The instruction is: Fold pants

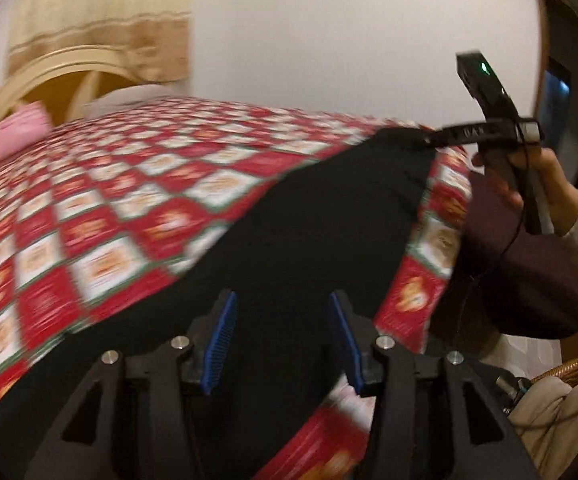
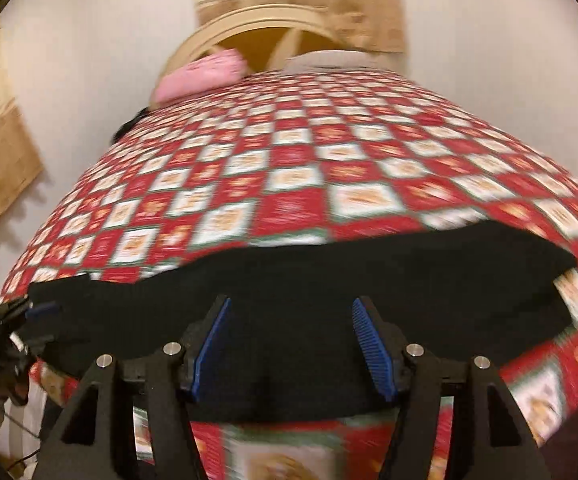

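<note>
Black pants [image 1: 297, 232] lie along the near edge of a bed with a red and white checked cover [image 1: 109, 208]. My left gripper [image 1: 283, 344] is open just above the pants, its blue pads [image 1: 221, 344] wide apart. In the left wrist view my right gripper [image 1: 433, 142] reaches the far corner of the pants. In the right wrist view the pants [image 2: 329, 280] spread across the bed cover [image 2: 289, 160], and my right gripper [image 2: 291, 348] is open over their near edge. My left gripper [image 2: 37, 322] shows at the far left by the pants' end.
A pink pillow [image 2: 205, 72] and a white pillow [image 2: 329, 60] lie at the arched wooden headboard [image 2: 257, 20]. A beige curtain [image 1: 101, 20] hangs behind. A wicker basket with cloth [image 1: 561, 396] stands at the right. A dark door [image 1: 561, 92] is at the far right.
</note>
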Demonstrator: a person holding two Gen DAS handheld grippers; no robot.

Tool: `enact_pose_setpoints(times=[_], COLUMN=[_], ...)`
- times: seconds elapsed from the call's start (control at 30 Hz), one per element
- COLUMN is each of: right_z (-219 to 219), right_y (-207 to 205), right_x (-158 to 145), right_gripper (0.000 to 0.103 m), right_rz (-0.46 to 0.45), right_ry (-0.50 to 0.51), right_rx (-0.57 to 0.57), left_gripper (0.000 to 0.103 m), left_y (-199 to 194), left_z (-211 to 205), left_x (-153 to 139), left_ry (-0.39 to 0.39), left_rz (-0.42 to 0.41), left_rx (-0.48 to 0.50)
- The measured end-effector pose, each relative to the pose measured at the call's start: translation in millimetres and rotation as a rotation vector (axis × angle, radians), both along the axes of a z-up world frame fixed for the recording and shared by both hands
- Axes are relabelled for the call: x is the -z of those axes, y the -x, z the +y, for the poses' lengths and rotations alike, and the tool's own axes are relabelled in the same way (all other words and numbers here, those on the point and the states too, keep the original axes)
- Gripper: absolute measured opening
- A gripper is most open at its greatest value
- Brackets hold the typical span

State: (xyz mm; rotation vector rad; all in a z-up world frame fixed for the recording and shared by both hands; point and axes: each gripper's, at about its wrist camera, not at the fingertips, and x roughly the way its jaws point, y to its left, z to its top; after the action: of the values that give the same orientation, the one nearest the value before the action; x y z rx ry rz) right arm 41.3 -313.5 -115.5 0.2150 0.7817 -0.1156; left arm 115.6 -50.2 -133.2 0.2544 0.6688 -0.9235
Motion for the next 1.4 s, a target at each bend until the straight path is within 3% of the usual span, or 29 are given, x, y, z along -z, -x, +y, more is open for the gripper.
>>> enact_pose_setpoints(times=[0.23,0.53,0.77,1.0,1.03,1.07,1.1,1.13,1.17,1.3,1.4], right_z=[-53,-107,-139,-161,-166,-169,-172,-176,-178,-180,-175], right_y=[44,56,58,44,40,38,35,30,26,0,-13], right_x=[10,20,16,14,16,18,19,21,22,9,-23], right_gripper=[0.063,0.064,0.064,0.063,0.063,0.062,0.055,0.026,0.01,0.003,0.003], right_rz=[-0.011,-0.055,-0.113,-0.122,-0.118,-0.118,-0.116,-0.111,-0.103,-0.092,-0.146], right_ry=[-0.037,-0.083,-0.16,-0.193,-0.195,-0.197,-0.203,-0.213,-0.208,-0.158,-0.123], right_rx=[0.134,0.254,0.341,0.378,0.397,0.408,0.411,0.405,0.407,0.359,0.302], left_gripper=[0.05,0.046,0.043,0.043,0.038,0.033,0.019,0.011,0.011,0.004,0.004], left_y=[9,5,-4,-7,-10,-12,-14,-17,-22,-31,-38], left_z=[-53,-62,-55,-51,-52,-53,-53,-52,-51,-46,-31], left_x=[22,33,31,34,34,35,35,34,33,22,6], left_ry=[-0.08,-0.144,-0.105,-0.109,-0.105,-0.106,-0.11,-0.104,-0.083,-0.057,0.012], left_rz=[0.055,0.049,0.13,0.128,0.131,0.133,0.134,0.145,0.171,0.174,0.176], left_rx=[0.108,0.085,0.073,0.039,0.036,0.031,0.02,0.011,0.012,-0.014,-0.042])
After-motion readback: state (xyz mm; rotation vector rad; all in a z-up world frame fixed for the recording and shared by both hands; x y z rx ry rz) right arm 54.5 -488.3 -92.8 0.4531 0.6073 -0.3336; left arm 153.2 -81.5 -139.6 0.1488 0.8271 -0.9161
